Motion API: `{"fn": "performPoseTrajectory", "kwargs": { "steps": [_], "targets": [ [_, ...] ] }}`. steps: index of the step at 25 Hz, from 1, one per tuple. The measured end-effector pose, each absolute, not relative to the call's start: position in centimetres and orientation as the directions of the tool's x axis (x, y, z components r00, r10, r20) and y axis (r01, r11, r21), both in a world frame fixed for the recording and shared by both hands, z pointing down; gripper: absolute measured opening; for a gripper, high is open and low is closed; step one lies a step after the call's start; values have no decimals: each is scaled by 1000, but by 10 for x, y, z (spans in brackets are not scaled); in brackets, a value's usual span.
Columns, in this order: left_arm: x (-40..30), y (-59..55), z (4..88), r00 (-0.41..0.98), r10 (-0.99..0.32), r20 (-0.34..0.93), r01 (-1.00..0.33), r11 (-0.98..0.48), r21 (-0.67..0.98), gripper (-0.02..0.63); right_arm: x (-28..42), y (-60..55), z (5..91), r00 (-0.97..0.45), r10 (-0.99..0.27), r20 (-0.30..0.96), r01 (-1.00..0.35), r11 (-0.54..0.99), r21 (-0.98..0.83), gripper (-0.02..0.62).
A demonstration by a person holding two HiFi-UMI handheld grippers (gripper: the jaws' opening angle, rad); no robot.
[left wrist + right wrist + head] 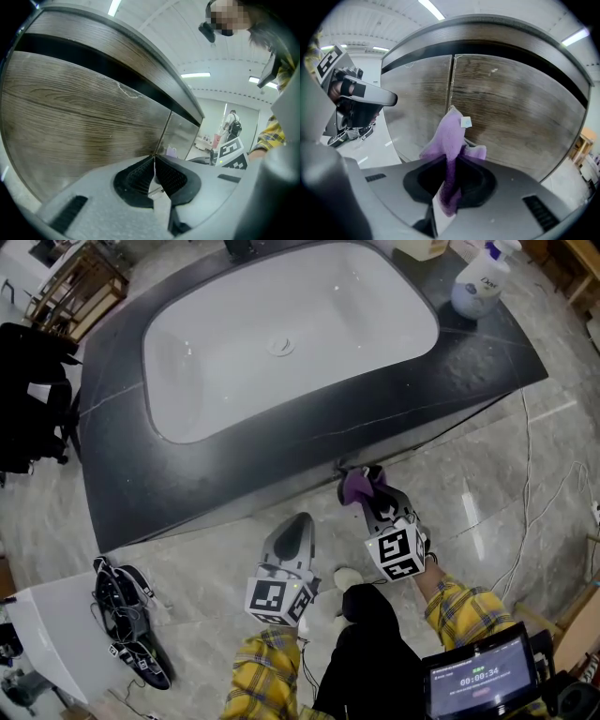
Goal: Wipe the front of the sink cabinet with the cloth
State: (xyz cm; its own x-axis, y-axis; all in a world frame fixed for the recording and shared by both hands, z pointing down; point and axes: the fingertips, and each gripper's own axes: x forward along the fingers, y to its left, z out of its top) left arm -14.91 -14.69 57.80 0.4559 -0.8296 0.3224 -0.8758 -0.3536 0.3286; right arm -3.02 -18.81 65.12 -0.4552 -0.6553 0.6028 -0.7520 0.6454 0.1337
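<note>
Our right gripper (pixel 449 163) pinched the cloth (pixel 450 133), touching or just short of the cabinet front (pixel 511 103) straight ahead; our left gripper (pixel 153 161), pressed together empty, sat farther back.

The cloth (pixel 359 486) sits at the cabinet front (pixel 511 108) below the sink (pixel 187 362), right of the left gripper (pixel 300 521)

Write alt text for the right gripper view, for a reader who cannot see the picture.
The grey right gripper is shut on a soft purple cloth, whose free end stands up close to the brown wood-grain cabinet front, near the vertical seam between its two doors.
</note>
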Motion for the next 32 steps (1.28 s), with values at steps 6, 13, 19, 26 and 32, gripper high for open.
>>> {"fn": "performPoseTrajectory", "kwargs": {
  "steps": [6, 13, 19, 26, 32],
  "targets": [
    [-144, -142, 571, 455, -830, 324, -877, -354, 324, 9, -26, -179, 638, -457, -662, 594, -755, 642, 135, 52],
    [-136, -130, 553, 461, -828, 318, -874, -363, 323, 9, -20, -166, 614, -457, -672, 582, -761, 635, 135, 52],
    [-133, -121, 531, 466, -828, 311, -873, -373, 314, 9, -20, -156, 587, -464, -682, 566, -762, 633, 138, 51],
    [-139, -109, 500, 450, -843, 296, -882, -367, 295, 9, -26, -149, 547, -479, -704, 525, -764, 628, 145, 52],
    [-142, -100, 463, 440, -858, 266, -889, -374, 266, 9, -34, -141, 503, -497, -723, 481, -764, 627, 153, 52]
  ]
}}
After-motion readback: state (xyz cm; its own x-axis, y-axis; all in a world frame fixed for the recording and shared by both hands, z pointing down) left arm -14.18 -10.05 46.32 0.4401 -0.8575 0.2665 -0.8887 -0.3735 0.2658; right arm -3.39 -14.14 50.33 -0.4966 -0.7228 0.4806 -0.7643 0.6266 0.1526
